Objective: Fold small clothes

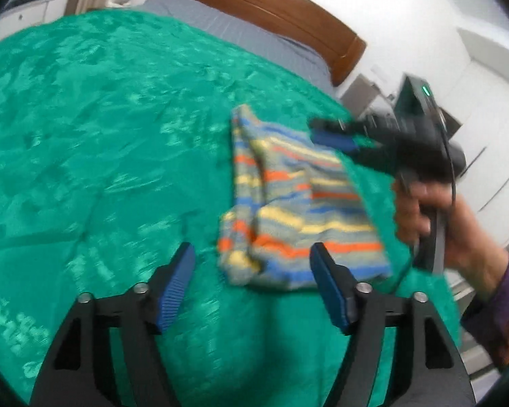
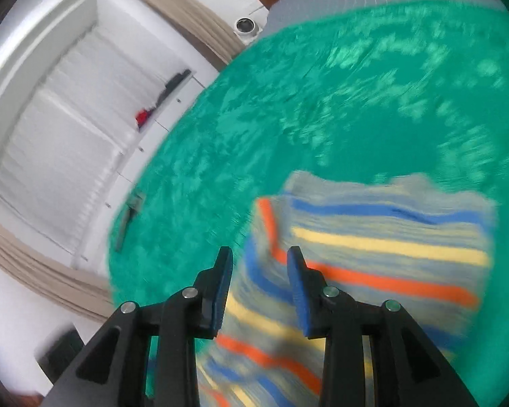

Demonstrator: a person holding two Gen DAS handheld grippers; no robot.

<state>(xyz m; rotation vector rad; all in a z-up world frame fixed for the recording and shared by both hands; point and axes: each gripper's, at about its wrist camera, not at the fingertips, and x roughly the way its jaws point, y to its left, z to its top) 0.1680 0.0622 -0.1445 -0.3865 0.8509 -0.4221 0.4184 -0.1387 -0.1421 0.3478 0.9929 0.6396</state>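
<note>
On the green bedspread [image 1: 101, 135], the left gripper [image 1: 252, 264] hangs with its jaws spread wide and nothing between them. Just ahead and a little to its right lies the striped garment [image 1: 298, 210], folded over itself. At the garment's far right corner hovers the right gripper [image 1: 336, 135], jaws parted more narrowly, the cloth directly below them.

— Where does the striped garment [image 1: 295, 210] lie?

— On the green bedspread [image 1: 101, 129], toward the bed's right edge, partly folded.

— And the left gripper [image 1: 252, 283]?

— Jaws spread wide, just short of the garment's near edge, gripping nothing.

— The right gripper [image 1: 336, 139]?

— Over the garment's far right corner, blurred; its hand [image 1: 441, 224] grips the handle.
</note>
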